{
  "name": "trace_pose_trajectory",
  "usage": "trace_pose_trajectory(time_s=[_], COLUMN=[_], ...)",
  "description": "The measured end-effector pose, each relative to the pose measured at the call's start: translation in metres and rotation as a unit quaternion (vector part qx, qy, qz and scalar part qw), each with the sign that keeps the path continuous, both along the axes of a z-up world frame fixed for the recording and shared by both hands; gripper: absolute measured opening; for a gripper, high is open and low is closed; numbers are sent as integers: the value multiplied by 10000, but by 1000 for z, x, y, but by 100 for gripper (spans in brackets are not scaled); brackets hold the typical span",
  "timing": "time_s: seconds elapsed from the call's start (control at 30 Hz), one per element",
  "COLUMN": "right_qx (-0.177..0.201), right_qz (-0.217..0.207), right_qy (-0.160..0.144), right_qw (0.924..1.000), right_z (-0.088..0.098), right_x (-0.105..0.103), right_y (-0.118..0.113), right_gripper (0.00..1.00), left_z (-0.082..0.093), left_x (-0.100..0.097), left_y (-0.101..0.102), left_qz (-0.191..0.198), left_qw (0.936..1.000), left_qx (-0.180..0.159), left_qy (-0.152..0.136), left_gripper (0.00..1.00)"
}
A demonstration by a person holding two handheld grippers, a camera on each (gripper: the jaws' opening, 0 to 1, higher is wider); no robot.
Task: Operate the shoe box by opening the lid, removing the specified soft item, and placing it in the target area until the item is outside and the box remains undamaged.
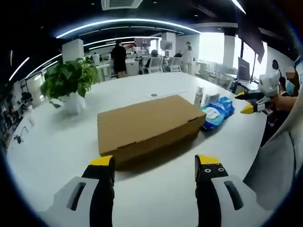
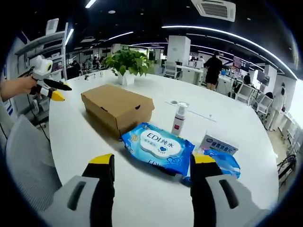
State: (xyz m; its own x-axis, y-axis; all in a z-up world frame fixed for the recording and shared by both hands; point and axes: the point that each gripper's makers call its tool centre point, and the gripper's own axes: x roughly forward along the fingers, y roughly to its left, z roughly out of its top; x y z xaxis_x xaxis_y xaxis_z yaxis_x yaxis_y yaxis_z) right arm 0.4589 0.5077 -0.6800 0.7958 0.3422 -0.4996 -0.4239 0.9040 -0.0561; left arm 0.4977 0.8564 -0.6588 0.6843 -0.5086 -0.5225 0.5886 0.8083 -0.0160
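A broad white surface (image 1: 156, 198) carries every object; in the right gripper view it (image 2: 142, 203) curves away toward an open office with desks, chairs and standing people. The brown cardboard shoe box (image 1: 149, 124) lies flat near the middle of the surface with its lid shut, directly ahead of the left gripper (image 1: 155, 165), whose yellow-tipped jaws stand wide apart with nothing between them, short of the box and not touching it. In the right gripper view the same box (image 2: 116, 107) sits farther off, left of centre, and the right gripper (image 2: 151, 165) is likewise spread wide and empty above the surface. A potted green plant (image 1: 70, 80) in a white pot stands beyond the box near the far edge of the surface. Just beside one end of the box lies a blue pack of wet wipes (image 2: 158, 146), with a second, smaller blue pack (image 2: 220, 161) behind the right-hand jaw. A small white pump bottle (image 2: 178, 118) stands upright beyond the wipes. A flat white carton with blue print (image 2: 218, 145) stands beside the smaller pack.
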Motion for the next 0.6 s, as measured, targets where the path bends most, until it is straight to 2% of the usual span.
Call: trace_pose_trajectory(time_s=[0.1, 0.33, 0.6], right_qx=[220, 368, 574], right_qz=[-147, -321, -592], right_qy=[-53, -136, 2], right_qw=[9996, 9987, 9966], right_z=[6, 14, 12], right_x=[-12, -37, -64], right_y=[-9, -21, -23], right_gripper=[69, 77, 87], left_z=[5, 18, 23], left_x=[-11, -31, -56], left_y=[-2, -5, -14], left_qz=[57, 77, 14], left_qw=[9999, 9995, 9992], left_qx=[-101, -204, -299], left_qy=[-75, -249, -251], left_gripper=[75, 84, 94])
